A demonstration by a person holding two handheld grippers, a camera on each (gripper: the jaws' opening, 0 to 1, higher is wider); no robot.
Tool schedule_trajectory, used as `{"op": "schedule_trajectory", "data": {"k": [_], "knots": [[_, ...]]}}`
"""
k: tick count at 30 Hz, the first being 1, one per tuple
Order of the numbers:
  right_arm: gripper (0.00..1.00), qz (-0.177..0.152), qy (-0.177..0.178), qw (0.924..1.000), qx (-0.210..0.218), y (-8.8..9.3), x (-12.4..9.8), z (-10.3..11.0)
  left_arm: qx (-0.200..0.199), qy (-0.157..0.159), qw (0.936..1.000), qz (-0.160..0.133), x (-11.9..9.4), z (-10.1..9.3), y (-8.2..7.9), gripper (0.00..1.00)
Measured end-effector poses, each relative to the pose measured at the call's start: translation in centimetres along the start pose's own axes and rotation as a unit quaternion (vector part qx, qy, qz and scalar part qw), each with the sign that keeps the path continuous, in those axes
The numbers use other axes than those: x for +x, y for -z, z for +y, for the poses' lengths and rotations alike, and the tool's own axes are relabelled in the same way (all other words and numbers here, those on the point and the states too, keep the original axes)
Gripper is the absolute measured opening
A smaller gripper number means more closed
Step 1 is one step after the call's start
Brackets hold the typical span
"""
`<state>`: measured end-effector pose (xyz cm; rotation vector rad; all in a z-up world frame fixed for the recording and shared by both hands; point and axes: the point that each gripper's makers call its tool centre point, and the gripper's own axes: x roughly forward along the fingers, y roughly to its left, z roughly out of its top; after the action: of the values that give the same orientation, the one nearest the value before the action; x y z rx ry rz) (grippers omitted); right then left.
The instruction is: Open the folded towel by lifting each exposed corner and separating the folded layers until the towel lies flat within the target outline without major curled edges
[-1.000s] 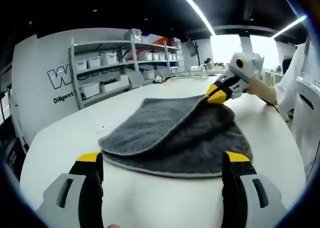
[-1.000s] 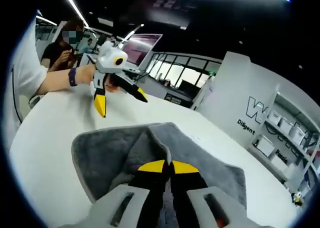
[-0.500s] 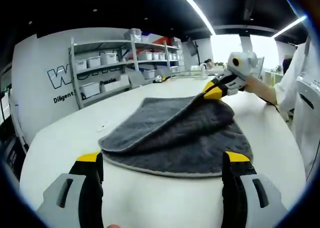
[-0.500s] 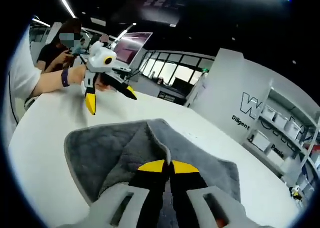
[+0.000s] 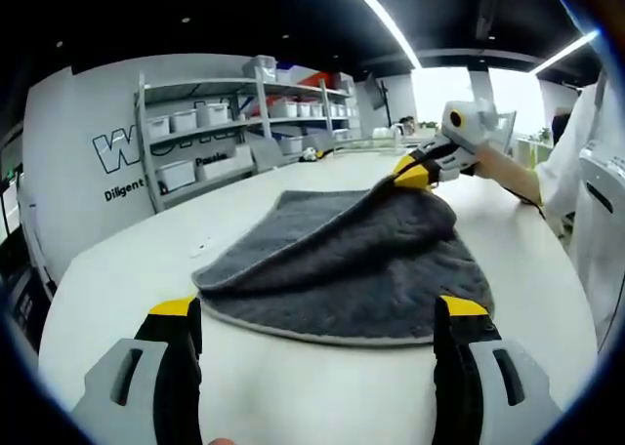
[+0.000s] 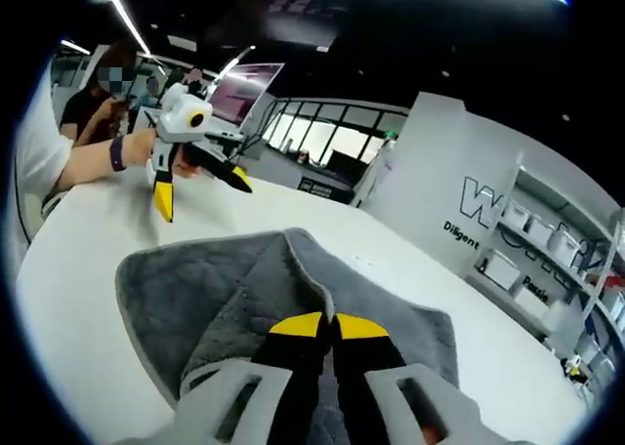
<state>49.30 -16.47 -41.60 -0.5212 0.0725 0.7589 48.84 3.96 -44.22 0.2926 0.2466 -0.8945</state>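
Right gripper [image 6: 326, 320]: clenched on towel [image 5: 342, 260] corner, top layer raised off lower one. Left gripper [image 5: 317, 313]: jaws spread wide, hovering apart before towel's near edge. Towel lay folded on white table [image 5: 127, 260].

Both low views face each other across the towel [image 5: 342, 260].

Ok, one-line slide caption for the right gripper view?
Right gripper shut on grey towel corner, left gripper open beyond.
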Motion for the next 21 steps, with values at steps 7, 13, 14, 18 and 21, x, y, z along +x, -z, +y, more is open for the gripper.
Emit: {"op": "schedule_trajectory", "data": {"k": [7, 13, 14, 18, 21], "knots": [[0.0, -0.001, 0.01, 0.9999, 0.007, 0.2, -0.3, -0.9, -0.001, 0.001, 1.0, 0.0, 0.1, 0.0, 0.0, 0.97], [0.0, -0.001, 0.021, 0.9997, 0.015, 0.4, -0.6, -1.8, -0.001, 0.001, 1.0, 0.001, 0.1, 0.0, 0.1, 0.97], [0.0, -0.001, 0.023, 0.9996, 0.017, 0.4, -0.7, -2.0, -0.002, 0.001, 1.0, 0.001, 0.1, 0.0, 0.1, 0.97], [0.0, -0.002, 0.03, 0.9993, 0.023, 0.5, -0.9, -2.6, -0.002, 0.002, 1.0, 0.001, 0.1, -0.1, 0.1, 0.97], [0.0, -0.003, 0.035, 0.999, 0.027, 0.6, -1.1, -2.9, -0.001, 0.002, 1.0, 0.001, 0.1, -0.1, 0.1, 0.97]]}}
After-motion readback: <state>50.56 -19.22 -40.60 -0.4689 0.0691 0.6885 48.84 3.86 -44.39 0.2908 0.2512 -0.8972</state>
